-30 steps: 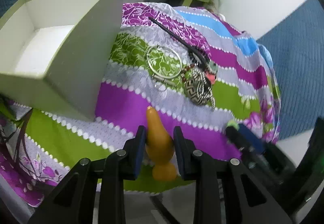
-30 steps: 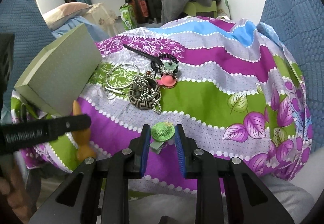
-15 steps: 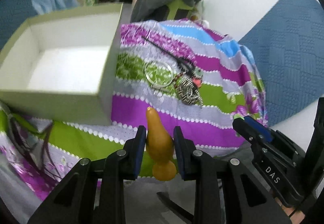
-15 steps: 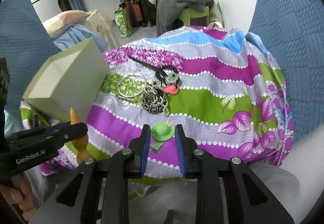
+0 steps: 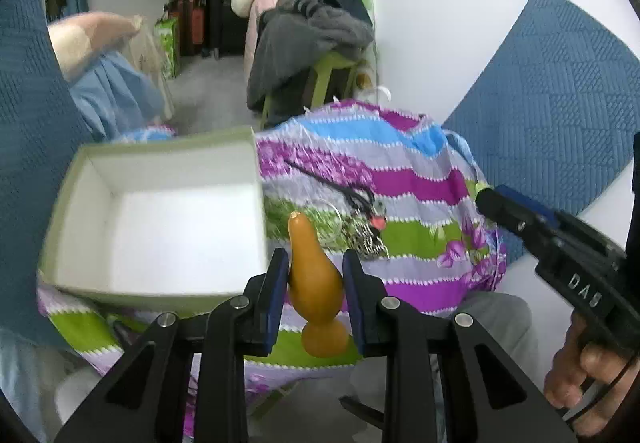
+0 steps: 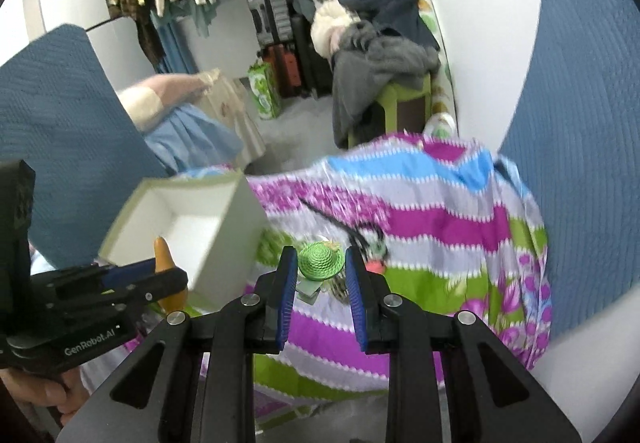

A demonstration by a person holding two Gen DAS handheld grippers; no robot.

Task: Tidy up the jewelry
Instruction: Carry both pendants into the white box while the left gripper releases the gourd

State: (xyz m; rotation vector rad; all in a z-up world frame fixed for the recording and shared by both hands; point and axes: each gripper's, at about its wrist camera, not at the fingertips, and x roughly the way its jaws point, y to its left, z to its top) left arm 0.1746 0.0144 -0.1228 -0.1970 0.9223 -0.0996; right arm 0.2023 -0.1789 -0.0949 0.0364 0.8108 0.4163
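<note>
Surface [image 5: 416, 179] = something draped in a striped purple/green/blue floral cloth, sits center frame in both views; cloth hangs over the edges on the right and bottom.

Open pale-green box [image 5: 160, 219], white inside, lies on the cloth at left-center of left wrist view, its right wall next to the jewelry pile [image 5: 352, 219]. Pile is center frame: wire hoops, black cord, patterned bangle, small red piece, all touching or overlapping; blurred, can't split further.

Your left hand-held gripper [image 5: 316, 275]: narrow, pads clamped on an orange gourd-shaped piece [image 5: 312, 267], tip pointing up-frame, bulb end below the pads. In this view it overlaps the box's lower right corner.

Your right hand-held gripper [image 6: 322, 275]: narrow, holding a small green woven hat charm [image 6: 320, 261], with a pale tag [image 6: 308, 289] under it. Sits in frame over the pile.

Room: blue quilted panels at left and right edges, white wall upper right, clothes heaped on a green stool [image 6: 404, 99] top center, hanging clothes upper left in rt wrist view, grey floor between.

Open room: box interior looks bare; plain cloth to the right of pile. Each gripper shows at the other's frame edge, w/ fingers on the handles.
</note>
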